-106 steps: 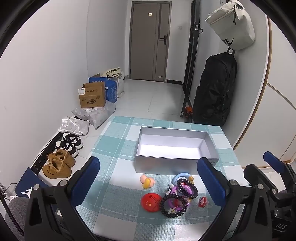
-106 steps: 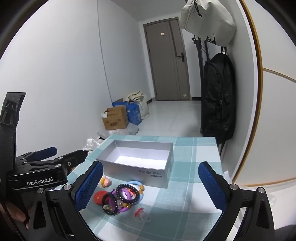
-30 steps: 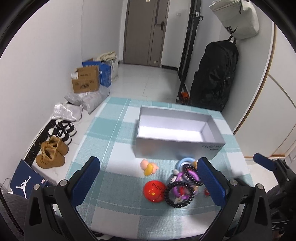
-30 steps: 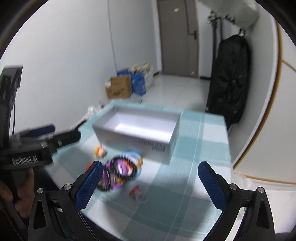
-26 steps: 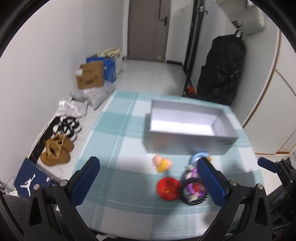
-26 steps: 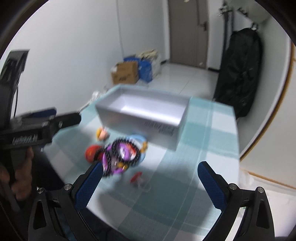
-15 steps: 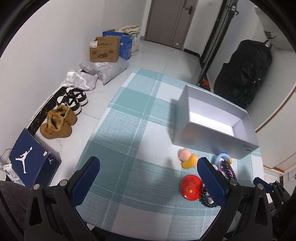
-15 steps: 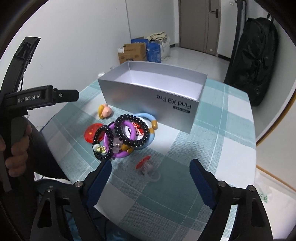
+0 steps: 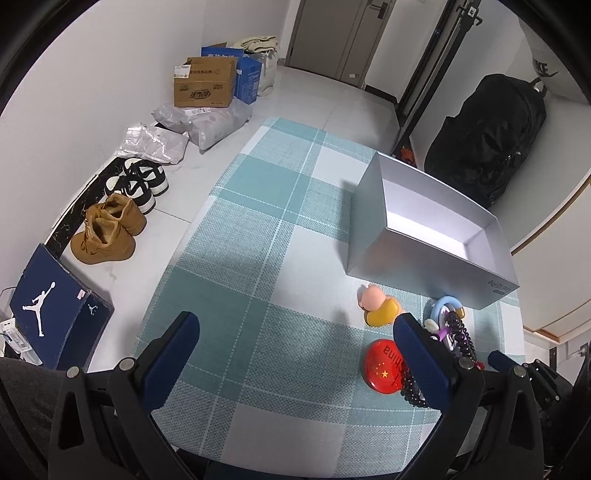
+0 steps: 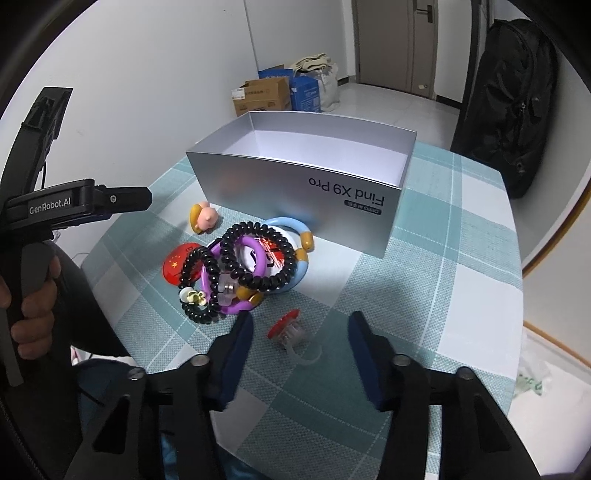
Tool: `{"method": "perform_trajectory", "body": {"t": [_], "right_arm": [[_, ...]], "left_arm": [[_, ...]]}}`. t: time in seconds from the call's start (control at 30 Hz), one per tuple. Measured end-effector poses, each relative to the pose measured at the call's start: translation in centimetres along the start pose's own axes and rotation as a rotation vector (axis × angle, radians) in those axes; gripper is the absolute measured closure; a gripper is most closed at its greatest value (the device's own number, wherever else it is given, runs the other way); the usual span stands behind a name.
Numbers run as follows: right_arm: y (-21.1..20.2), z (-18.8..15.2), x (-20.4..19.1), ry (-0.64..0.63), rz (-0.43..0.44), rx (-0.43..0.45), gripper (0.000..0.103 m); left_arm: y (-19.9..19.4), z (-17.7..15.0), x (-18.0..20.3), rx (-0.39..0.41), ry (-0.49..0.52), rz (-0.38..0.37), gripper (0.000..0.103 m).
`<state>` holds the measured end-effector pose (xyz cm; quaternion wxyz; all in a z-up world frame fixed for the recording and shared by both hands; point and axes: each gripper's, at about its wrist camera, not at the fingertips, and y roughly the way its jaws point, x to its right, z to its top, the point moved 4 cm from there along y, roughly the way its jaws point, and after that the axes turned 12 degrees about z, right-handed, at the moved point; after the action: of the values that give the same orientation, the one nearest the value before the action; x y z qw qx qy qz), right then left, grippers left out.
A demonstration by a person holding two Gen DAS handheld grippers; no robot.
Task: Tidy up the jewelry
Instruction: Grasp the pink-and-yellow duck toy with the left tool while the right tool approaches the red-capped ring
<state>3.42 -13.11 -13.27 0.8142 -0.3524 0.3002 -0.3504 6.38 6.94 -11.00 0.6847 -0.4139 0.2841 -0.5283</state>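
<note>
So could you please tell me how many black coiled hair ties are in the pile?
2. One black hair tie lies on top of the pile, over the purple ring. The other leans at the pile's left edge beside the red badge. More could be hidden underneath.

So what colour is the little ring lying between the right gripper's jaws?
The ring has a red top on a clear band, best seen in the right wrist view.

I'm looking at white walls and a pale tiled floor (image 9: 325,96), with a grey door (image 9: 340,33) at the far end. Shoes (image 9: 107,229) and cardboard boxes (image 9: 205,83) line the left wall; a black bag (image 9: 487,136) hangs right.
</note>
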Motion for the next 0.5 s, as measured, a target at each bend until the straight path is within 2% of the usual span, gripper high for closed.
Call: {"method": "perform_trajectory", "body": {"t": [0.03,0.07,0.17,0.27,0.5], "right_arm": [[0.1,-0.1,0.0,-0.001,0.0,-0.007,0.071],[0.3,-0.2,-0.1,-0.004,-0.004,-0.017,0.075],[0.4,-0.3,0.0,-0.004,0.003,-0.024,0.075],[0.1,-0.2,0.1,0.024,0.051,-0.009,0.075],[-0.6,0.2,0.7,0.061,0.064,0.027,0.075]], "left_arm": [[0.1,-0.1,0.1,-0.005,0.004,-0.001,0.001],[0.2,0.0,0.1,-0.009,0.007,-0.002,0.001],[0.4,-0.1,0.3,-0.011,0.023,-0.004,0.001],[0.5,0.0,0.7,-0.011,0.045,-0.007,0.005],[1.2,0.4,2.3,-0.015,0.094,-0.013,0.005]]}}
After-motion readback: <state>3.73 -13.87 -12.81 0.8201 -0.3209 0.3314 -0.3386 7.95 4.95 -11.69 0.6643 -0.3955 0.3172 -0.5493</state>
